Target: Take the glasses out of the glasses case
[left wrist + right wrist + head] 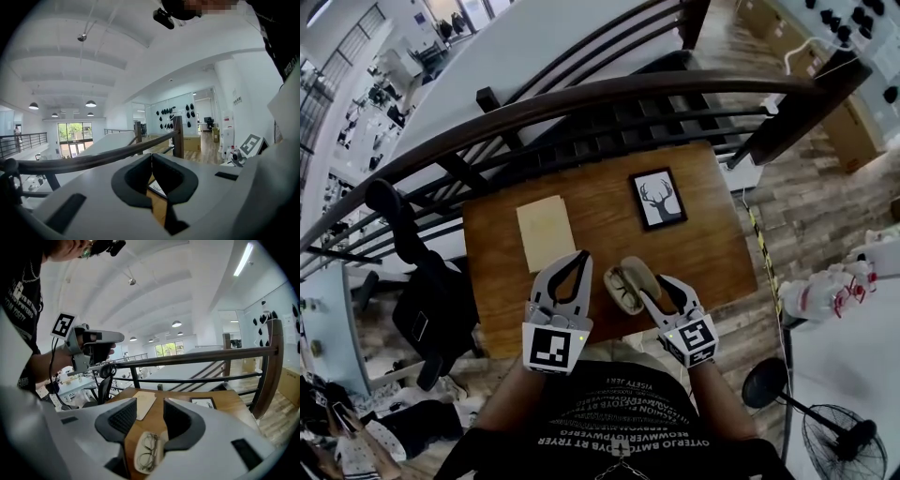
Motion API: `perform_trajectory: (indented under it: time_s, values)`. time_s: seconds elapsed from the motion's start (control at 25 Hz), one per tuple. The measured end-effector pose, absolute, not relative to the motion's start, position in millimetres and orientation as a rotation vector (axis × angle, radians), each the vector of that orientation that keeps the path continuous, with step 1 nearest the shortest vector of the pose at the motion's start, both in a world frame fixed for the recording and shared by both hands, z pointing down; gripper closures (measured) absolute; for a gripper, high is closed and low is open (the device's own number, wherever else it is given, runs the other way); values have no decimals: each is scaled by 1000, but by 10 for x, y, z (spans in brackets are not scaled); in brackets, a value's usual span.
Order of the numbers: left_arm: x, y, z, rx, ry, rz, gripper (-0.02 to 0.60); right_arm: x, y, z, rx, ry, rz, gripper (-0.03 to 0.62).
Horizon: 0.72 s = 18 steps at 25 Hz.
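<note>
Right tool point(150, 405), jaws half apart, over glasses point(146, 452)

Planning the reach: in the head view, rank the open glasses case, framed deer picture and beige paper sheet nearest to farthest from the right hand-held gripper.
1. Open pale glasses case, just left of the right hand-held gripper.
2. Black-framed deer picture, beyond it.
3. Beige paper sheet, far left.

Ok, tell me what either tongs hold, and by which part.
Nothing. Left tongs shut empty; right tongs open, aimed at the open beige oval glasses case.
</note>
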<state>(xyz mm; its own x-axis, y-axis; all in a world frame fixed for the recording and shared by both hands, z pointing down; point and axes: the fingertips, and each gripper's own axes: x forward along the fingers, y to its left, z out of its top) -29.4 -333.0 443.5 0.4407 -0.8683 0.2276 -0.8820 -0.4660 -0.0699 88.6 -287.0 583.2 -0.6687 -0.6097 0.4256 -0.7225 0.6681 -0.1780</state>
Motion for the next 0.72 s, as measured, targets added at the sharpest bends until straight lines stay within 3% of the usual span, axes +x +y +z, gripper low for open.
perform_trajectory:
  time_s: [0.72]
  values:
    - [-569, -3364, 4462, 2613, -1587, 378, 552, 627, -2816, 6759, 945, -2412, 640, 428]
